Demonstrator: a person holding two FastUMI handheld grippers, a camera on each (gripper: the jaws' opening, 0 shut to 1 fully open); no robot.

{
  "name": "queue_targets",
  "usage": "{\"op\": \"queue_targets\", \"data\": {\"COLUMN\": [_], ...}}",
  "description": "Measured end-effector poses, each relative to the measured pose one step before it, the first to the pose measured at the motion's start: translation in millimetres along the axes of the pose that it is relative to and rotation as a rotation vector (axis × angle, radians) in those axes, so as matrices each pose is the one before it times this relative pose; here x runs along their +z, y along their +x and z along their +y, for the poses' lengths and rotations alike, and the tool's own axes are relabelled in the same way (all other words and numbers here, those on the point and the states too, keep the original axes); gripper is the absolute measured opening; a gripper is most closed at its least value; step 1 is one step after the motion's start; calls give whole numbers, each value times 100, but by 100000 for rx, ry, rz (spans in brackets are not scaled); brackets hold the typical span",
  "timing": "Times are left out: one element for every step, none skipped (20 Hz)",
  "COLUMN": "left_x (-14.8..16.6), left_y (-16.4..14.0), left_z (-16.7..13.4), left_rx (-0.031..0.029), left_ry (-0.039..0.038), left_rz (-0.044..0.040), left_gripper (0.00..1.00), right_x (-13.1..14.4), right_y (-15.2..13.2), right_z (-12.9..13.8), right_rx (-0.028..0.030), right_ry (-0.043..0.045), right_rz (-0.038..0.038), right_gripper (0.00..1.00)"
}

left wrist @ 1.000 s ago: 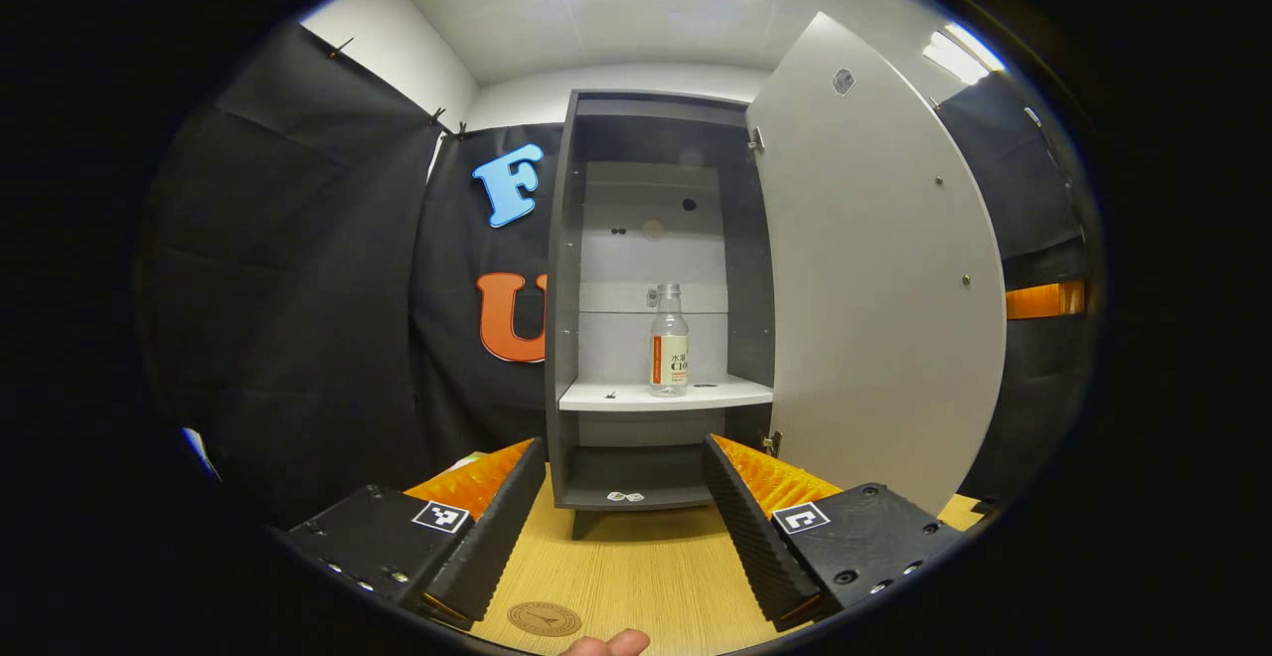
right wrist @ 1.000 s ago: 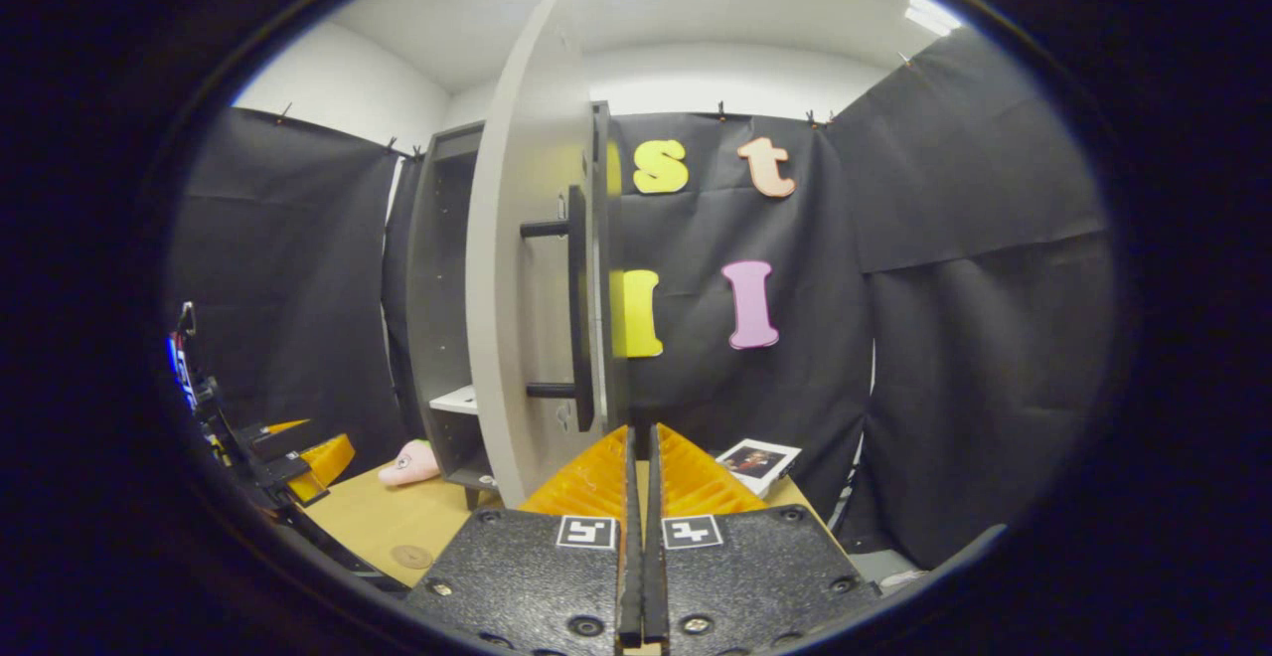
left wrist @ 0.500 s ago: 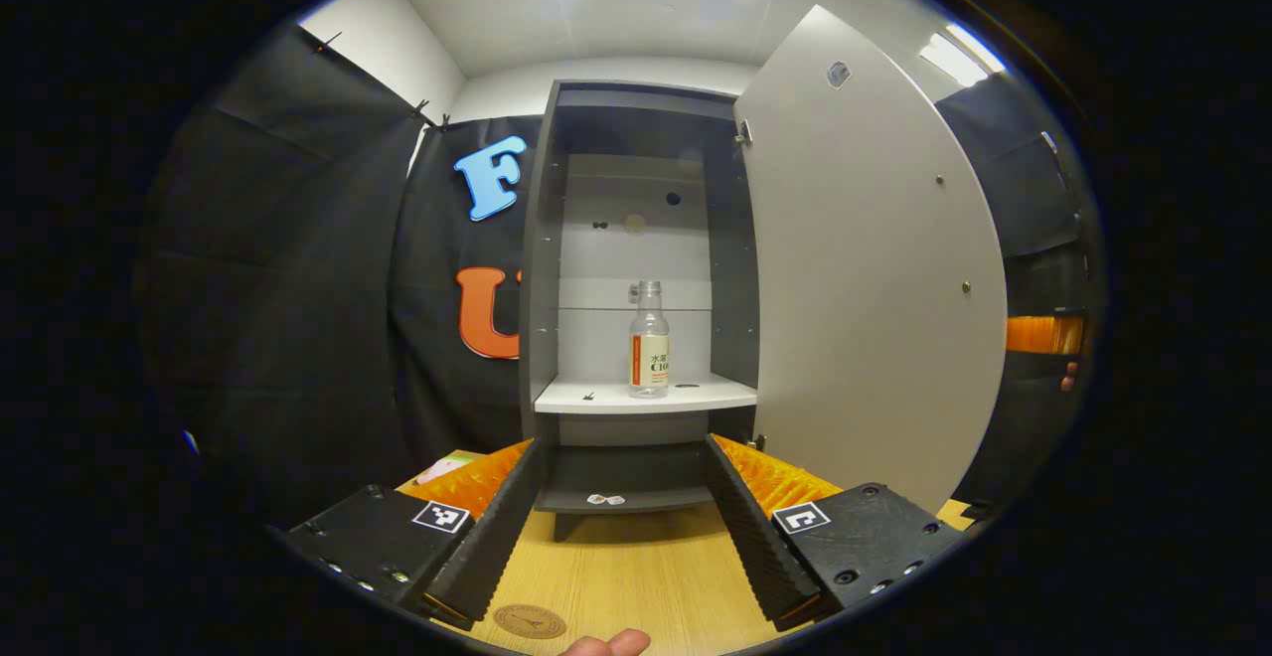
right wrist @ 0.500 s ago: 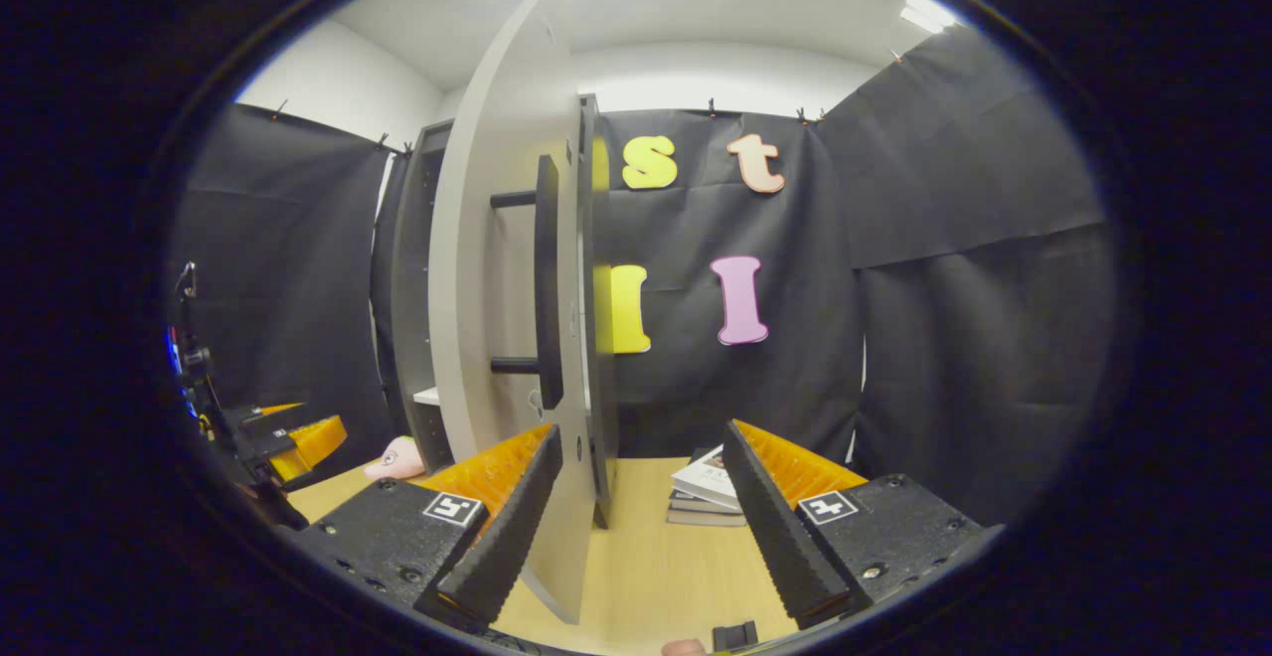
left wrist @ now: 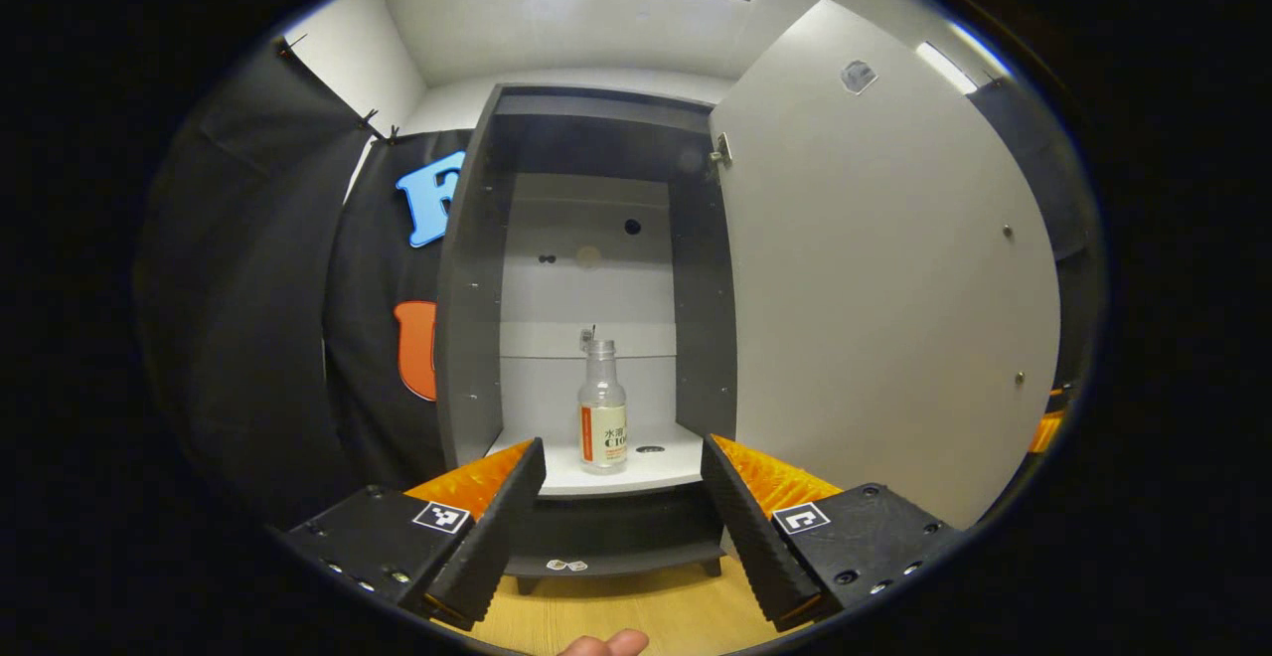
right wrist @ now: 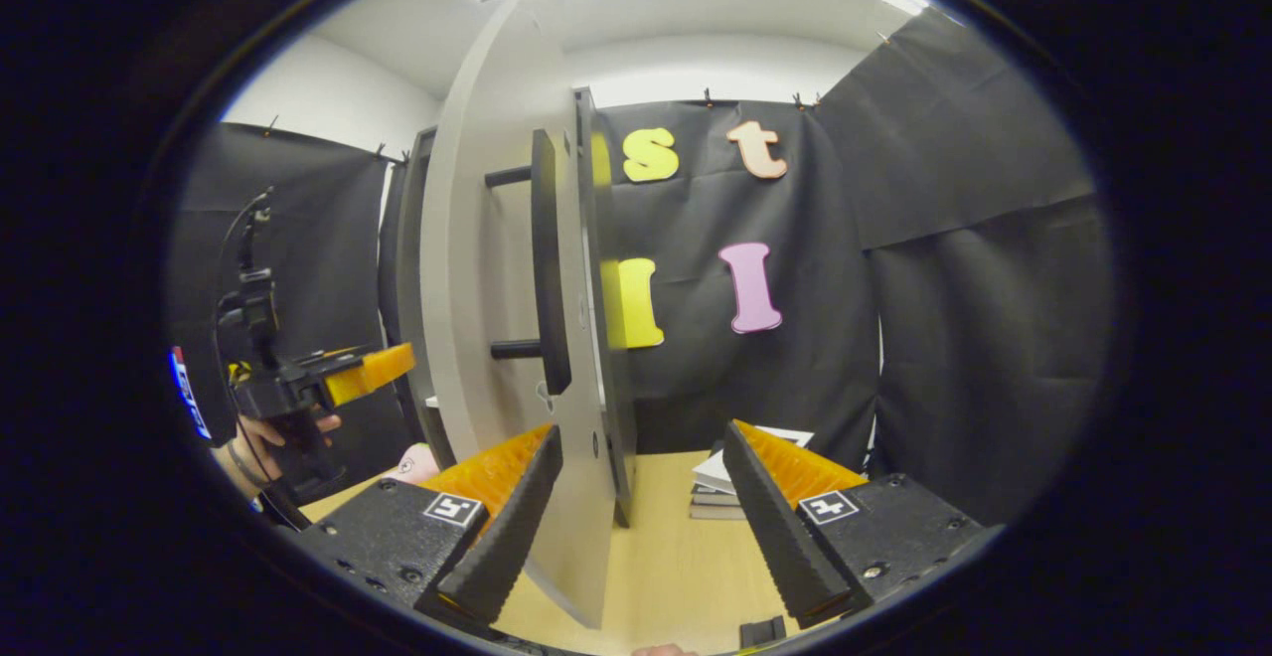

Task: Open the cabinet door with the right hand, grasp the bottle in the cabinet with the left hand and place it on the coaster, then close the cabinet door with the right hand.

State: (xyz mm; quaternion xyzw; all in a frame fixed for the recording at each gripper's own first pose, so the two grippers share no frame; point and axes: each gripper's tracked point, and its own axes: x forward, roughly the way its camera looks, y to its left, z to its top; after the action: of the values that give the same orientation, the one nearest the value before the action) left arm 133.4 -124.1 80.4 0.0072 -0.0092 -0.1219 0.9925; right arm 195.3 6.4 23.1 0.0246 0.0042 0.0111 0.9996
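In the left gripper view a clear bottle with a white and orange label stands upright on the white shelf of the open grey cabinet. My left gripper is open, in front of the shelf and apart from the bottle, which sits between the two fingers' lines. The cabinet door is swung wide to the right. In the right gripper view my right gripper is open astride the door's edge, below the dark bar handle, touching nothing. The left gripper, held by a hand, shows at far left.
A stack of books lies on the wooden table beyond the door. A pink object rests on the table near the cabinet's foot. Black cloth walls close in the booth on all sides.
My left gripper has risen and closed in on the shelf and bottle; the coaster has dropped out of its view. My right gripper opened and let go of the door's edge.
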Motion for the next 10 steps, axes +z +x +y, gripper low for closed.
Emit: {"op": "queue_targets", "data": {"left_x": [331,208,164,173,182,40,-345,-297,-164,-130], "left_y": [1618,1446,1596,1650,1652,1661,1520,1632,1454,1342], "left_z": [105,335,268,275,423,507,527,541,397,224], "left_rx": [-292,367,247,-96,353,344,586,558,564,431], "left_ry": [630,263,-502,-570,-271,-26,201,-73,-390,-524], "left_rz": [-620,-19,-389,-113,-47,214,1758,1119,1072,635], "left_gripper": [95,94,95,95,95,95,95,95,95,95], "right_x": [-120,29,-135,-51,-37,16,-85,-28,-50,15], "right_y": [100,-4,0,-54,-40,-83,-76,-54,-29,-68], "right_z": [-5,-88,21,-45,-154,-220,-396,-340,-218,-192], "right_rx": [33,-748,-338,-211,-470,-820,-1578,-1605,-1560,-1213], "right_ry": [-279,-249,-91,150,169,80,-179,-79,-173,-338], "right_rz": [19,-224,20,0,-173,-112,-44,92,134,-232], "right_gripper": [98,98,98,100,98,100,98,98,100,100]}}
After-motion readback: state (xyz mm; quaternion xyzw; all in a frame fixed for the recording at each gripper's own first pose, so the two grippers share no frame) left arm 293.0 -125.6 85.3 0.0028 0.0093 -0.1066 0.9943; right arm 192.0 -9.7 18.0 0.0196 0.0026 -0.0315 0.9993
